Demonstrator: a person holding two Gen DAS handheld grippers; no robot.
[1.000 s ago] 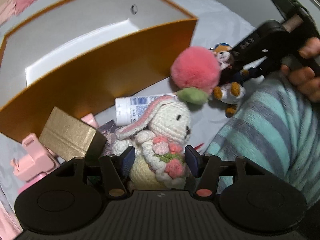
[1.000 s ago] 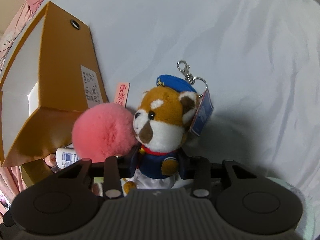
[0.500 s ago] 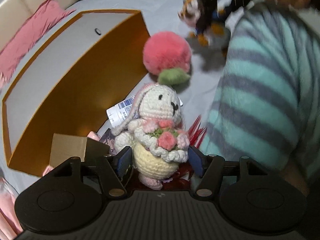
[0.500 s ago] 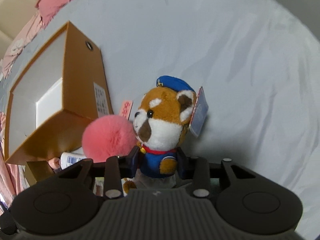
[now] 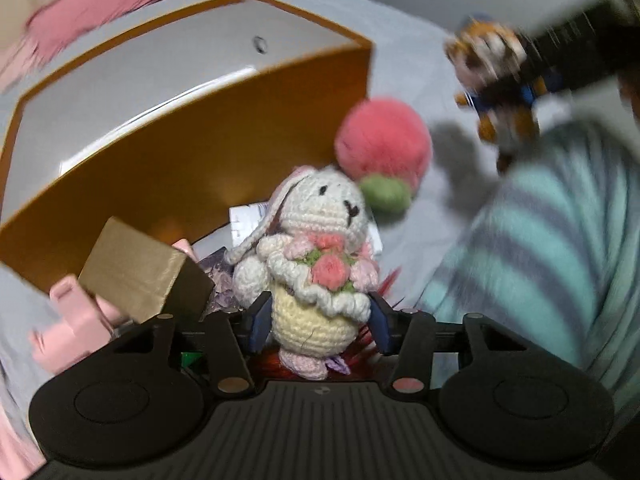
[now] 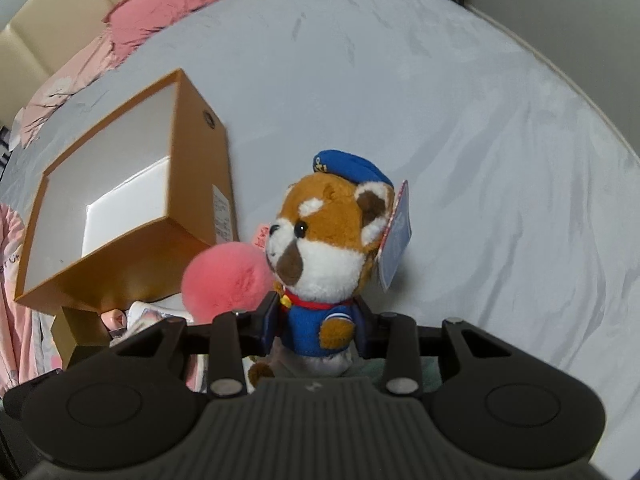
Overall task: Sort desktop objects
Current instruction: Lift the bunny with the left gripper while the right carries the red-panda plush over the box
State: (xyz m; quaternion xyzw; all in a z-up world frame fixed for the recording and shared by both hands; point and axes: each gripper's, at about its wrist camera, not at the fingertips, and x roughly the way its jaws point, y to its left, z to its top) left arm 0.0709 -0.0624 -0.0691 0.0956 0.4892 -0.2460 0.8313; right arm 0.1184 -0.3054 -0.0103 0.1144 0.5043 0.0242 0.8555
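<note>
In the left wrist view we see the white crocheted rabbit holding a pink yarn bouquet point(image 5: 316, 264) standing upright between the jaws of the left gripper point(image 5: 318, 316), whose two blue pads press its cream belly from either side, so the jaws are closed part-way on it. At about 1 o'clock from the rabbit's head sits the fluffy pink pom-pom peach with a green leaf point(image 5: 384, 148), just beside the head. Behind both, from 9 to 12 o'clock, stands the large open orange cardboard box with a white inside point(image 5: 224, 136). At 9 o'clock from the rabbit lies a small gold-brown cardboard box point(image 5: 136, 272), and a pale pink plastic object point(image 5: 68, 332) lies just below it. A white printed tube point(image 5: 248, 220) shows partly behind the rabbit's ear.

In the right wrist view the orange-and-white plush red panda in a blue sailor cap and blue shirt point(image 6: 332, 240) is held upright in the right gripper point(image 6: 316, 330); the jaws are drawn in against its blue body. A paper tag point(image 6: 396, 240) hangs at its 3 o'clock side. The pom-pom peach point(image 6: 228, 276) is at its 9 o'clock, touching its muzzle in the picture, and the orange box point(image 6: 200, 160) lies at 10 o'clock on the grey bed sheet point(image 6: 480, 140). A pink pillow point(image 6: 180, 0) is at 11 o'clock, well apart.
</note>
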